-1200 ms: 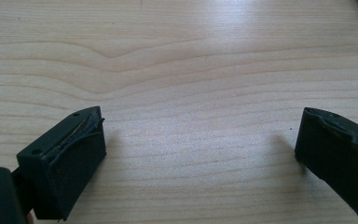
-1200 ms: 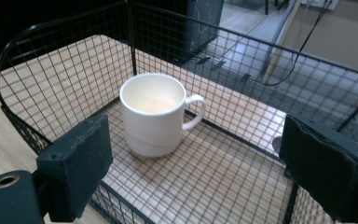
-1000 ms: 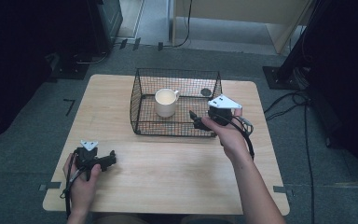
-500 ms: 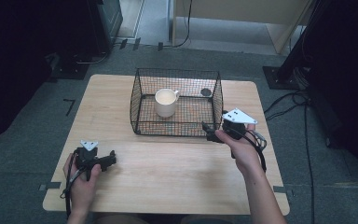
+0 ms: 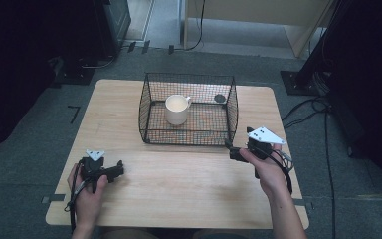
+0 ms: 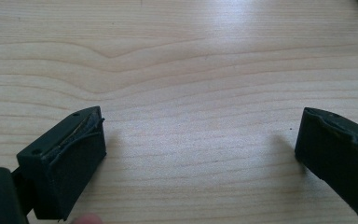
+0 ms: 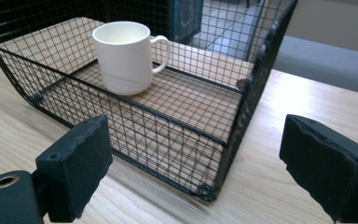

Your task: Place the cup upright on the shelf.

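A: Nearest edge of the table (image 5: 179,199) first. Left tool (image 5: 110,172)?

B: Held low on the wood, well short of the wire basket (image 5: 189,134) and off toward its left front corner. Jaws spread wide in the left gripper view (image 6: 200,154), bare wood grain between them, nothing gripped. Left hand (image 5: 87,191) wrapped round the body, grey plate on top.

A: Right tool (image 5: 230,149)?

B: Just beside the basket's right front corner, not touching as far as can be told. Pointed leftward toward that corner. In the right gripper view (image 7: 196,163) jaws wide apart, empty, the basket (image 7: 168,121) corner between them farther off. Right hand (image 5: 266,167) behind it, cable trailing back along the forearm.

A: Basket itself?

B: Black wire mesh, open top, sat on the far half of the table, roughly centred left to right. Walls lean outward.

A: Contents?

B: White mug (image 5: 177,109) standing upright inside, left of the basket's centre, handle toward the right and back. Seen likewise in the right gripper view (image 7: 123,58): upright on the mesh floor, apart from the walls. Small dark round item (image 5: 220,98) at the basket's far right corner; inside or just behind the mesh, cannot tell.

A: Beyond the basket?

B: Grey carpet floor (image 5: 258,64), cables (image 5: 308,107) lying to the right of the table.
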{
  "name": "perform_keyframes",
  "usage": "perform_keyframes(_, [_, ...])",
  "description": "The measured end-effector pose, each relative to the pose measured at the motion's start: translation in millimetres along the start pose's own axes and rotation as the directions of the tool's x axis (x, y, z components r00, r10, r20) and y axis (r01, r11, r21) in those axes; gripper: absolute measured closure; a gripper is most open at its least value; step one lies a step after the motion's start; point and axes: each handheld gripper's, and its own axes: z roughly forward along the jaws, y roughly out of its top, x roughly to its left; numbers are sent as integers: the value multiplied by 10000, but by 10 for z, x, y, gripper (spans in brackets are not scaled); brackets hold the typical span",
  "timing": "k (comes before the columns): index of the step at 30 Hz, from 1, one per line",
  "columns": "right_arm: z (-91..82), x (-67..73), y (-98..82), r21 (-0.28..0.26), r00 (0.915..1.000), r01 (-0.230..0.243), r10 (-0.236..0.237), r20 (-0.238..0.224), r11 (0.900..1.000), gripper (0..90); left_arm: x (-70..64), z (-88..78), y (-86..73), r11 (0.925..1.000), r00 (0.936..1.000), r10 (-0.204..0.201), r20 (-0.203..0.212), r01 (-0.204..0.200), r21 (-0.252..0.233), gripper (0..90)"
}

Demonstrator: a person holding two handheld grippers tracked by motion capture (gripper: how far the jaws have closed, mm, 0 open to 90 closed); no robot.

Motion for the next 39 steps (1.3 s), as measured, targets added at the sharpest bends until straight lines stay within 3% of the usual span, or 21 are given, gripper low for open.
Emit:
perform_keyframes(22, [-343, -342, -466, 356, 9947, -674, 643, 798, 9971, 87, 0, 0, 0, 10000, 10000, 3, 1, -3, 2, 18])
perform_keyframes(39, [-539, -574, -899, 800, 9796, -1359, 1219, 1598, 9875, 88, -1, 0, 0, 10000, 10000, -8, 0, 8, -6, 18])
